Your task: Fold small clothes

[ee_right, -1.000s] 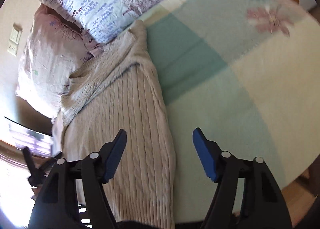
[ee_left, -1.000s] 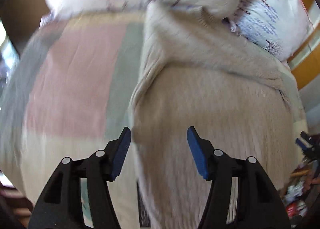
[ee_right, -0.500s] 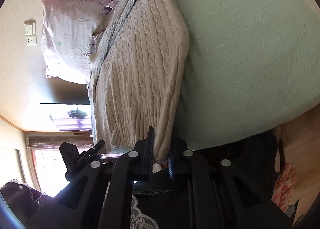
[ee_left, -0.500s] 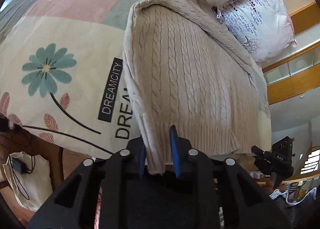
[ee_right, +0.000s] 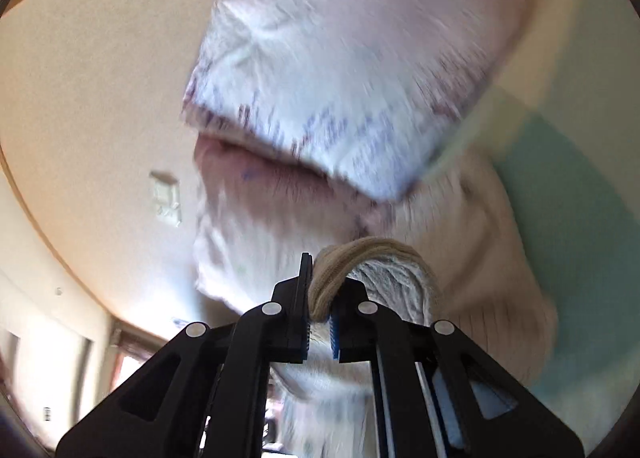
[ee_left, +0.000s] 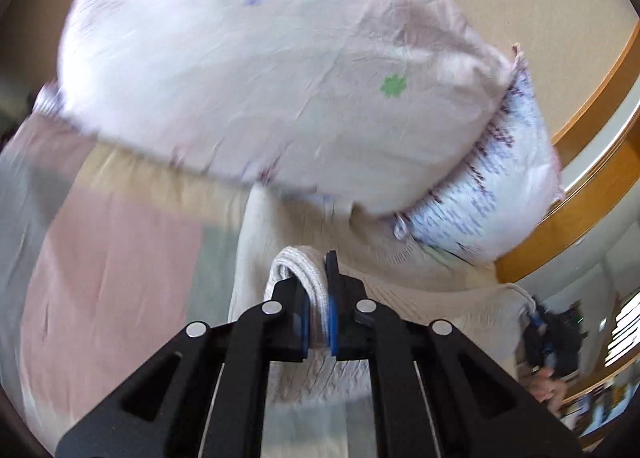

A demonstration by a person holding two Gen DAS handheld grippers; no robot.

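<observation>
The left gripper [ee_left: 318, 298] is clamped on a rolled edge of the cream knit sweater [ee_left: 420, 298], which bulges up between its blue pads [ee_left: 332, 314]. The right gripper [ee_right: 320, 306] is pressed together on another bunch of the same sweater [ee_right: 492, 290], with a thick fold standing over the fingers.

Half a second ago both grippers were holding the hem at the near edge of the bed, and the whole sweater lay stretched out flat before them. Now the hem is carried toward the far end: the pink pillow [ee_left: 260, 69] and the white-and-purple pillow [ee_left: 492, 197] fill most of both views, and only the far part of the sweater lies on the bedcover [ee_left: 112, 258], just under the pillows. The pictures are blurred, so it seems, but is not sure, that the lifted part is doubled over the lying part.
</observation>
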